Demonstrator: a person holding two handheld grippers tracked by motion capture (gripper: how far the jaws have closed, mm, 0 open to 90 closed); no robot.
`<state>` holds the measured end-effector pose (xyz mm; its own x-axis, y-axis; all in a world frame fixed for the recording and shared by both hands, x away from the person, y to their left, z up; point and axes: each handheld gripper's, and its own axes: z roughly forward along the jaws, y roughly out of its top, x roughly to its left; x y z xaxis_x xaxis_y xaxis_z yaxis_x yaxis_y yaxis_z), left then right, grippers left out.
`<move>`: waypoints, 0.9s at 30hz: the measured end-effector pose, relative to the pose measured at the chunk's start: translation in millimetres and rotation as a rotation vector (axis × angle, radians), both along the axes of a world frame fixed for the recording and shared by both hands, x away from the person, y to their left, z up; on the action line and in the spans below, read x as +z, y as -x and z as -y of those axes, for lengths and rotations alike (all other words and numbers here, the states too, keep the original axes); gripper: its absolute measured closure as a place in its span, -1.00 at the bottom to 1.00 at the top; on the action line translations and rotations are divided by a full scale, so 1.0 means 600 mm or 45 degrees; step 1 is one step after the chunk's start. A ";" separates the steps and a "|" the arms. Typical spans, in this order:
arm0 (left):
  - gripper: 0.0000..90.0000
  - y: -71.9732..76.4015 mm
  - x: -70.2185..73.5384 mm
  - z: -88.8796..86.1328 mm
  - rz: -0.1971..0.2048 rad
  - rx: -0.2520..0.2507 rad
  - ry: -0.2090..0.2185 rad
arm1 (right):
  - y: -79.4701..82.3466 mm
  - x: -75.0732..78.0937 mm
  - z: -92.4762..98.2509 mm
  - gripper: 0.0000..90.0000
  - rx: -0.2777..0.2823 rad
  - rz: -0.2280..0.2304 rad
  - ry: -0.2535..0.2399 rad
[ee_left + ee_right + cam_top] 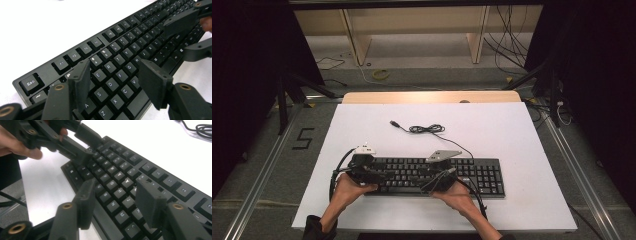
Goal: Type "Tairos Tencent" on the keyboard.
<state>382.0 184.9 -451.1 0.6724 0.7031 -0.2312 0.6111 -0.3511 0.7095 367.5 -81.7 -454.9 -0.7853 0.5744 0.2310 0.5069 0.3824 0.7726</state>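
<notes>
A black keyboard (pixel 432 175) lies near the front edge of the white table (pixel 512 130), its long axis running left to right across the person. The left gripper (pixel 113 81) hangs over the letter keys at its left end, the right gripper (pixel 113 202) over its middle. Both pairs of jaws stand spread, pinching nothing, keys directly beneath.

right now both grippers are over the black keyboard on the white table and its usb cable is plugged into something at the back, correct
Not quite. The cable is not plugged in: the high view shows it coiled loosely on the white table behind the keyboard, its plug lying free on the surface. The rest holds: the left gripper and the right gripper are both over the black keyboard.
</notes>
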 end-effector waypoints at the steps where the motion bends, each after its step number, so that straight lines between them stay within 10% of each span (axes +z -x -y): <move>1: -0.07 0.001 0.001 -0.002 -0.001 -0.001 0.003 | -0.001 0.000 0.000 0.18 -0.001 0.002 0.003; 27: -0.21 0.018 0.005 -0.009 0.028 -0.020 0.089 | -0.007 -0.023 -0.026 0.96 0.037 -0.016 0.131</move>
